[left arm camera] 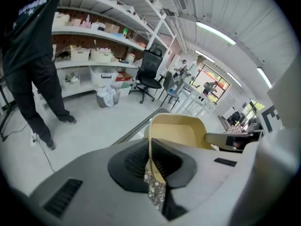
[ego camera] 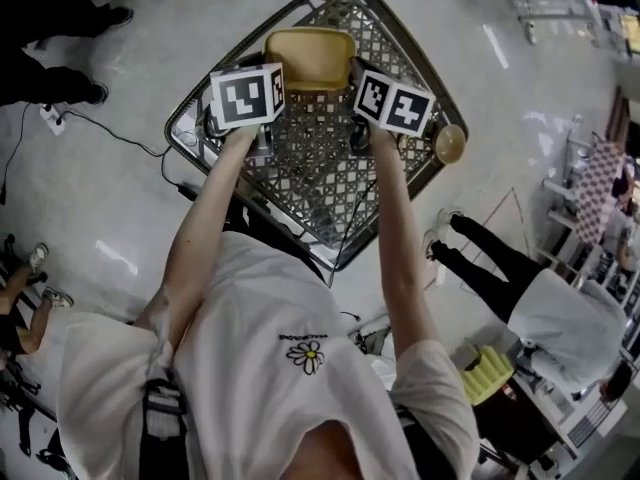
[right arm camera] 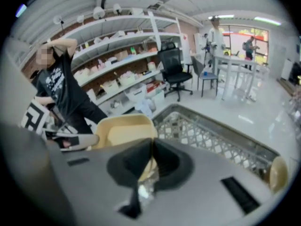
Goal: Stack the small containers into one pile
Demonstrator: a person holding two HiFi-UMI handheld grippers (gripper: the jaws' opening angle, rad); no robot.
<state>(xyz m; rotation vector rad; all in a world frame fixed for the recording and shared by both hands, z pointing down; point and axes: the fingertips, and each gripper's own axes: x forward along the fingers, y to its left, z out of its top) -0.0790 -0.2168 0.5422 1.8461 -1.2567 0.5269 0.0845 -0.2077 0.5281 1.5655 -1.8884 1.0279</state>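
Note:
A yellow rectangular container hangs above a wire mesh basket, carried between both grippers. My left gripper is shut on its left rim, and in the left gripper view the dark pads of the left gripper pinch the thin yellow container wall. My right gripper is shut on the opposite rim; the right gripper view shows the right gripper clamped on the same container. A small round yellow bowl rests at the basket's right edge, also visible as the bowl in the right gripper view.
The basket's metal rim surrounds the mesh. A person in black stands at the upper left beside a floor cable. Another person is at the right. Shelves and an office chair stand beyond.

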